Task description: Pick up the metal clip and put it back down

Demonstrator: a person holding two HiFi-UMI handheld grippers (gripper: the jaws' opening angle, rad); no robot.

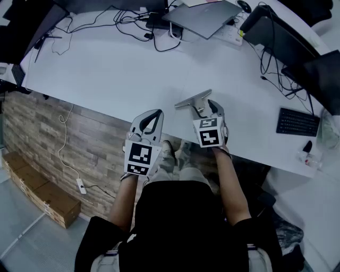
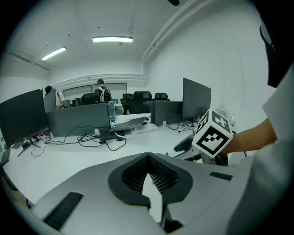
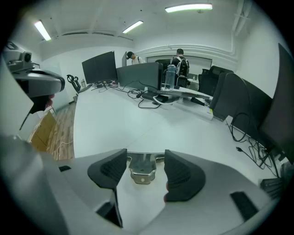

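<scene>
Person (image 1: 180,223): dark top, at the near edge of the white worktop (image 1: 117,69), one gripper in each hand.
Left gripper (image 1: 150,119): held off the worktop edge, over the wood-patterned floor (image 1: 64,133); jaws pressed together at the tips, nothing between them.
Right gripper (image 1: 206,108): low over the worktop's near edge; jaws spread, with a little gap showing to either side of the clip's tab.
Metal clip (image 1: 192,99): lying flat on the worktop, its narrow tab between the right jaws, its wide bar just past their tips.
Far side: closed laptop (image 1: 204,16) and loose cables (image 1: 133,21).
Right side: keyboard (image 1: 297,122).
</scene>
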